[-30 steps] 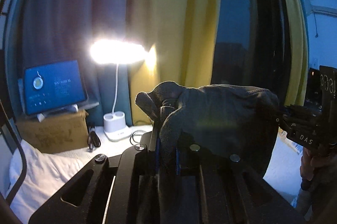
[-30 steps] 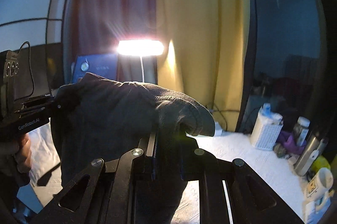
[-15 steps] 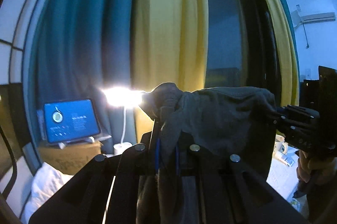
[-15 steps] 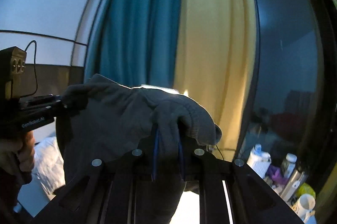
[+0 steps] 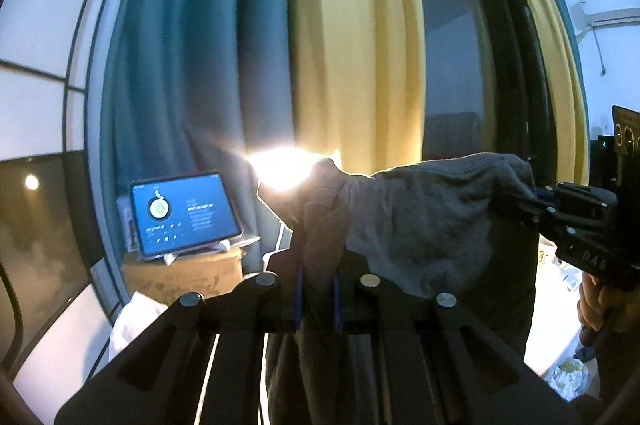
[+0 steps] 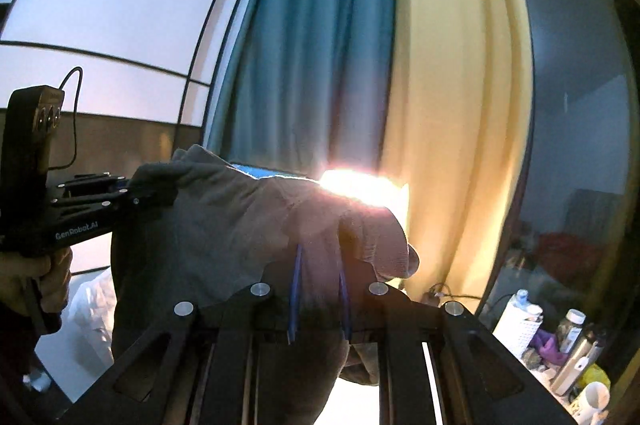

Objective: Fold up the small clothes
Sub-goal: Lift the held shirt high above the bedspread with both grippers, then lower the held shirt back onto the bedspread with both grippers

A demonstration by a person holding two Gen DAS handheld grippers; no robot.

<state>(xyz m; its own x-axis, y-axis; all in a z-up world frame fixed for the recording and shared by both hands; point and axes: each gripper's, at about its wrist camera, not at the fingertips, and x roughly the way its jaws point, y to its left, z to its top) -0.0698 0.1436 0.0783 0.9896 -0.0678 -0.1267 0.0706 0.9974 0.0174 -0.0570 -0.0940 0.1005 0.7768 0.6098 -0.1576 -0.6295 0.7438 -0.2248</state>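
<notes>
A small dark grey garment (image 5: pixel 424 221) hangs stretched in the air between my two grippers, its lower part drooping out of sight below. My left gripper (image 5: pixel 316 277) is shut on one top corner, cloth bunched between its blue-edged pads. In the left wrist view the right gripper (image 5: pixel 520 197) comes in from the right, pinching the other corner. My right gripper (image 6: pixel 320 285) shows the same garment (image 6: pixel 224 225) clamped between its pads in its own view. There the left gripper (image 6: pixel 140 193) holds the far corner at the left, with a hand (image 6: pixel 32 277) on its handle.
Teal curtain (image 5: pixel 192 65) and yellow curtain (image 5: pixel 352 45) hang ahead beside a dark window. A lit desk lamp (image 5: pixel 284 169) glares behind the cloth. A tablet (image 5: pixel 184 217) stands on a cardboard box (image 5: pixel 184 277). Bottles, a white basket and a mug (image 6: pixel 592 401) crowd the lower right.
Both grippers rose with the garment held between them. The lamp, tablet and white surface slid down in both views, and more curtain and wall shows above.
</notes>
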